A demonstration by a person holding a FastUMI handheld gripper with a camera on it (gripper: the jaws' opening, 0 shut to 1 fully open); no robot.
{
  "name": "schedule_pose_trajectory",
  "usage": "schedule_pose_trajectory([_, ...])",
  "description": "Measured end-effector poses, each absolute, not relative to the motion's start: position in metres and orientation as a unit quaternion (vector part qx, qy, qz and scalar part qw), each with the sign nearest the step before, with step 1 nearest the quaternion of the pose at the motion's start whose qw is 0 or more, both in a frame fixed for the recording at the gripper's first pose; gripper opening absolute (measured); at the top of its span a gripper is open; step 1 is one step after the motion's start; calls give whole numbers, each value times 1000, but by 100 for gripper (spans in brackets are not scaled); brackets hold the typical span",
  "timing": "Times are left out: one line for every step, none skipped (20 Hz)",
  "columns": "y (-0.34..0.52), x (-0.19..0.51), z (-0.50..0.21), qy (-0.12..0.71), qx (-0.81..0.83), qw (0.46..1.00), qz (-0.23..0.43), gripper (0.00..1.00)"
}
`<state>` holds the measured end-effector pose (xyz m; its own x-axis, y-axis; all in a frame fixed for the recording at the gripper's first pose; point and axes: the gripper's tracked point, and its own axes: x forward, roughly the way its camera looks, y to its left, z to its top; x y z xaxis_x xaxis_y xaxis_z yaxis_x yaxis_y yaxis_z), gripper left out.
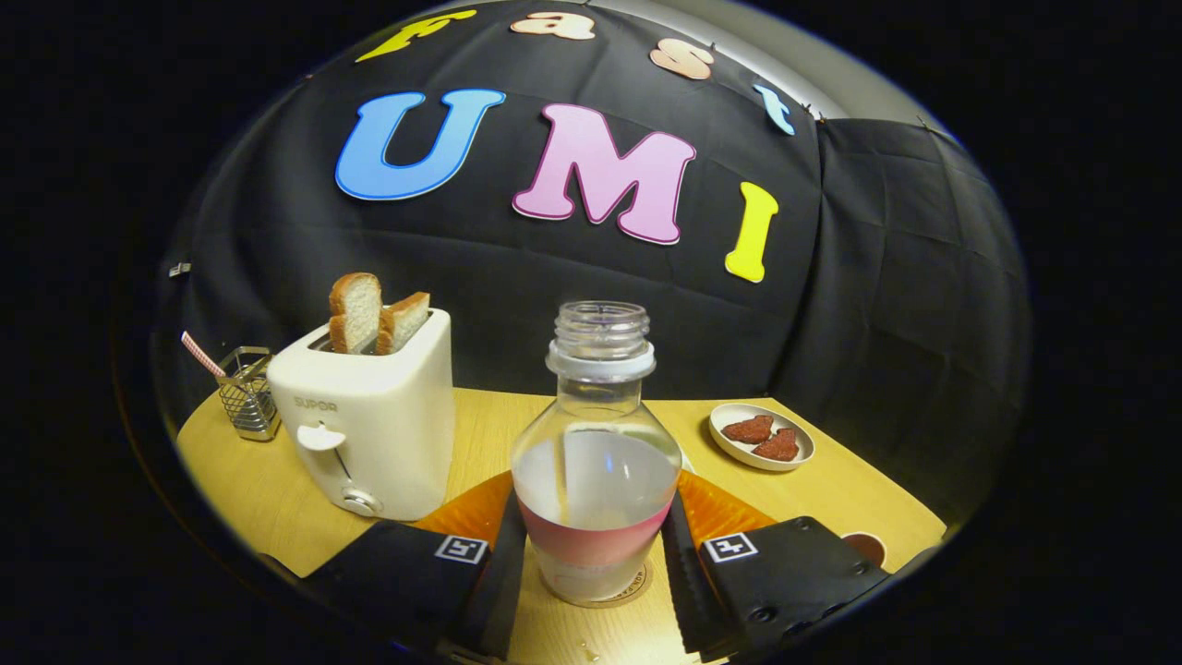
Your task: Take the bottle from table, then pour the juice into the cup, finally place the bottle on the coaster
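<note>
A: What's nearest on the bench [277, 499]?
B: The bottle [596, 462], upright on the coaster [621, 596], between the claw [596, 591] fingers, which flank it slightly apart.
A: Farther?
B: Toaster [369, 425] left, plate [762, 436] right, cup [868, 549] near right.

bottle [596, 462] standing upright on the coaster [637, 584], sitting between the gripper [591, 563] fingers, which are flanking it close on both sides, contact unclear. toaster [374, 425] sitting on the table [249, 489] left of the bottle, two bread slices [369, 314] sticking up out of its slots. wire basket [247, 392] sitting left of the toaster. plate [762, 436] lying beyond the bottle to the right, two food pieces [765, 437] on it. cup [866, 547] sitting just right of the right finger
</note>
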<state>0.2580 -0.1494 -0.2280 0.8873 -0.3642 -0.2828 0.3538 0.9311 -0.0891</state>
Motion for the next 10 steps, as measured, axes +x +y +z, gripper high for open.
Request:
schedule_pose_trajectory([-152,259,-231,150,-5,971,-188,69])
schedule_pose_trajectory([-154,260,-233,149,9,970,-191,70])
schedule_pose_trajectory([-158,262,-237,150,20,969,-196,70])
schedule_pose_trajectory([-162,261,-240,151,26,968,-200,70])
schedule_pose_trajectory([-165,260,-243,151,31,967,-203,70])
schedule_pose_trajectory([-168,258,-246,153,39,965,-208,70])
schedule_pose_trajectory([-170,256,-248,152,49,964,-211,70])
schedule_pose_trajectory([-173,255,-251,151,59,963,-214,70])
schedule_pose_trajectory([-176,254,-255,153,64,962,-215,70])
schedule_pose_trajectory([-179,253,-260,157,63,961,-218,70])
